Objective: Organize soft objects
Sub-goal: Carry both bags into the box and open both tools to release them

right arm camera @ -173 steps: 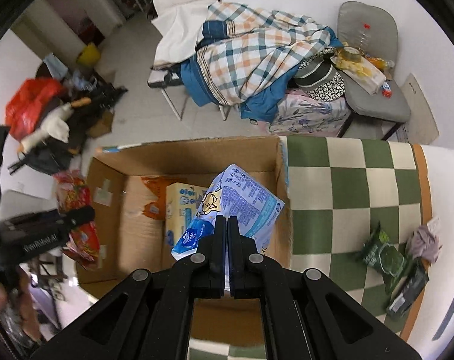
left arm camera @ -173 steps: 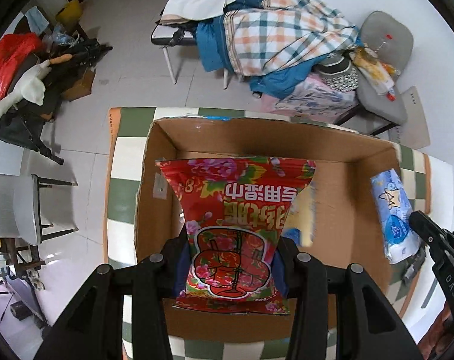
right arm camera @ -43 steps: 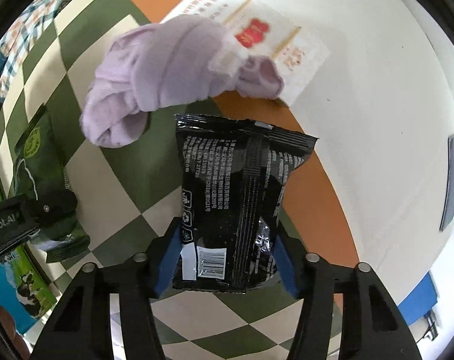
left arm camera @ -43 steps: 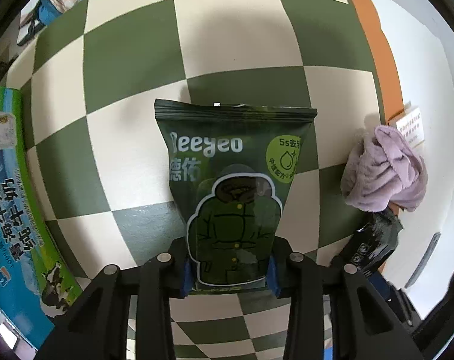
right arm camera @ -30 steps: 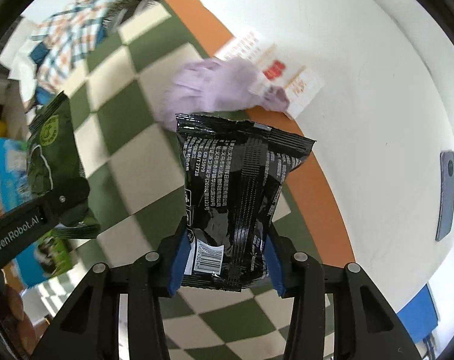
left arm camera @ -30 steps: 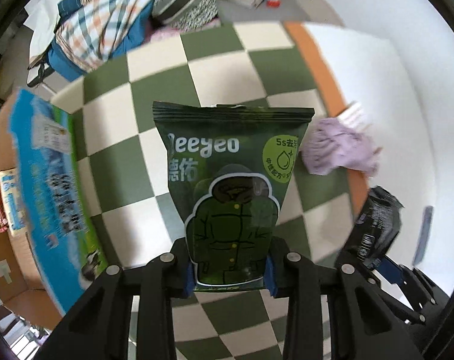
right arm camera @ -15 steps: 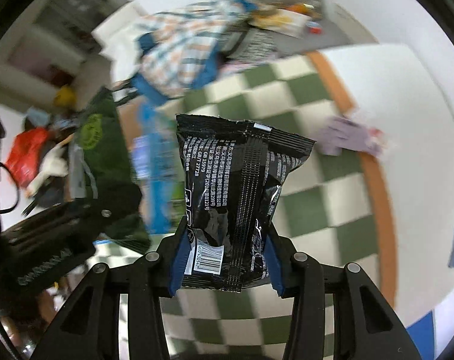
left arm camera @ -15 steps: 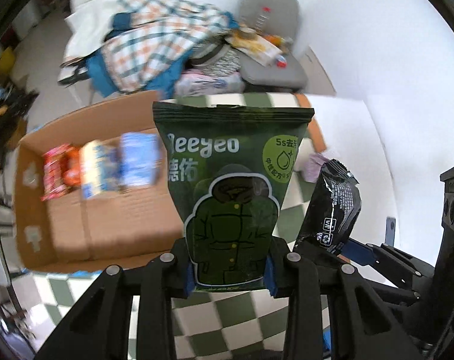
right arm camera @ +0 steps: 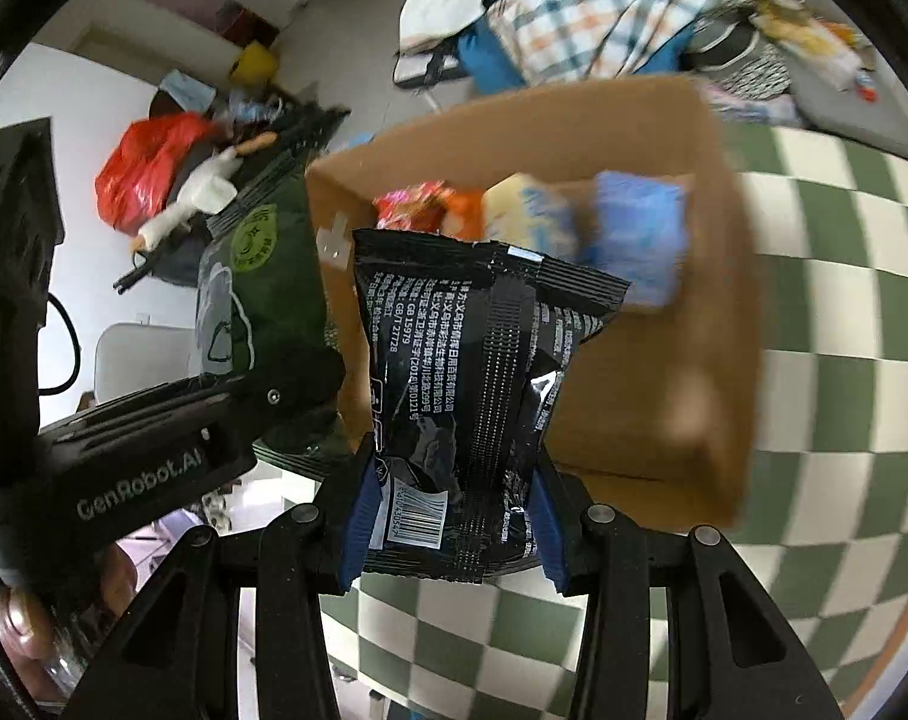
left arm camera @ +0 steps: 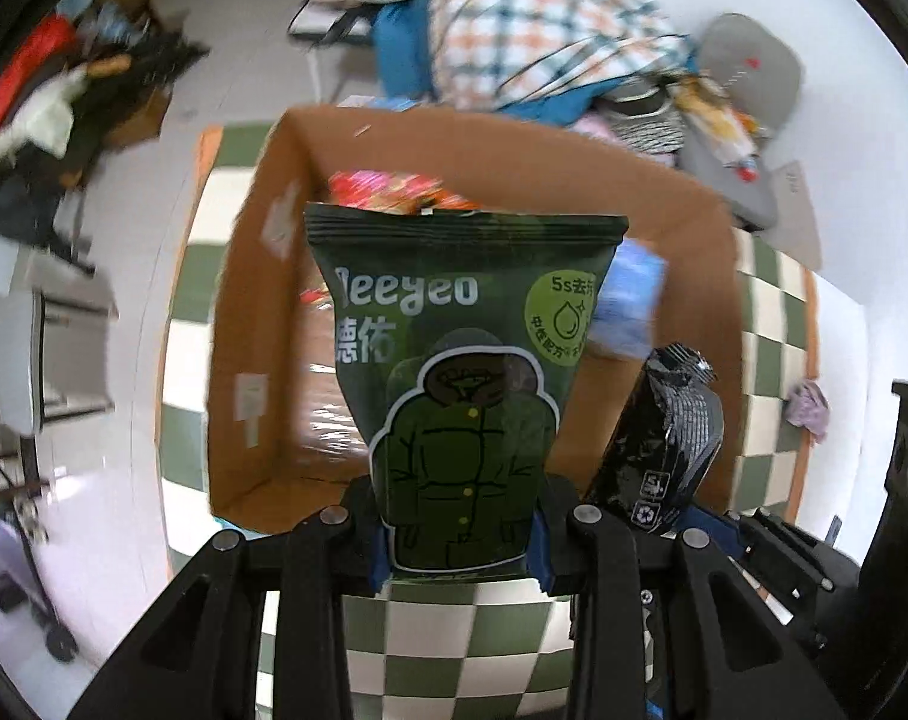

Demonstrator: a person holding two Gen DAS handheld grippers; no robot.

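My left gripper [left arm camera: 457, 534] is shut on a dark green Deeyeo packet [left arm camera: 463, 360] and holds it upright in the air in front of the open cardboard box [left arm camera: 262, 312]. My right gripper [right arm camera: 451, 525] is shut on a black foil packet [right arm camera: 472, 396], also held over the near edge of the box [right arm camera: 718, 312]. The black packet [left arm camera: 664, 438] shows to the right in the left wrist view, the green packet [right arm camera: 256, 312] to the left in the right wrist view. Inside the box lie a red packet [left arm camera: 388, 189], a yellow pack [right arm camera: 526, 210] and a blue pack [right arm camera: 640, 234].
The box stands on a green and white checked table [left arm camera: 448, 642]. A purple cloth [left arm camera: 808, 405] lies on the table at the right. Behind the table are chairs piled with a plaid blanket [left arm camera: 544, 30], and clutter on the floor at the left [left arm camera: 64, 96].
Both grippers have swung left with their packets, so the box now lies straight ahead and closer under both. The purple cloth has fallen away to the right.
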